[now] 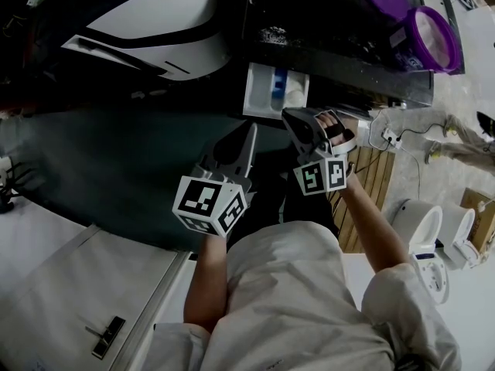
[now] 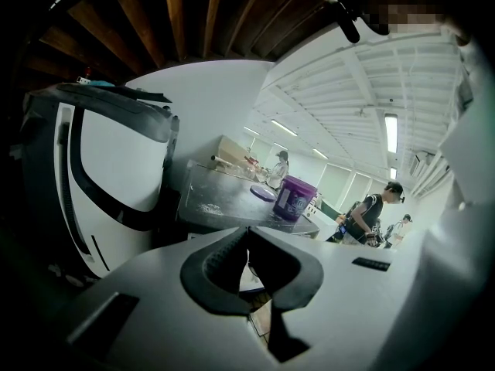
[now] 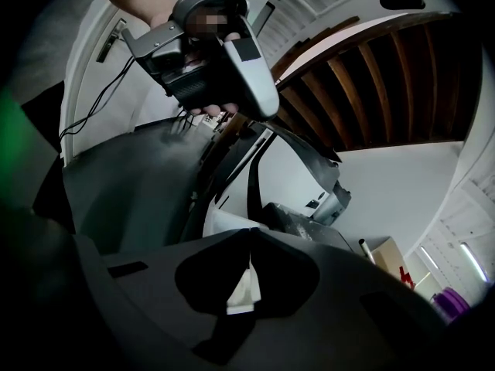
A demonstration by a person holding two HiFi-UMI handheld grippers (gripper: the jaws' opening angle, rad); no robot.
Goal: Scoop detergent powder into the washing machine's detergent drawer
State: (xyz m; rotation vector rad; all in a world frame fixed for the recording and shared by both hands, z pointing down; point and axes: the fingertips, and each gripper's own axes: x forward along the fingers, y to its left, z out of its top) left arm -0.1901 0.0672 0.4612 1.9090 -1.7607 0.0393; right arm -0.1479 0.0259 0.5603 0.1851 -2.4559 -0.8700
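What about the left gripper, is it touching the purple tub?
Apart. The head view shows the left gripper down in front of the washing machine and the purple tub up on its top, far right, well clear.

No text, number or brand can be read. A pale label (image 2: 285,201) is borne by the round purple plastic tub (image 2: 303,194), but its print is too small. Red marks (image 3: 406,275) on the pale cardboard box (image 3: 389,255) near that tub are blurred.
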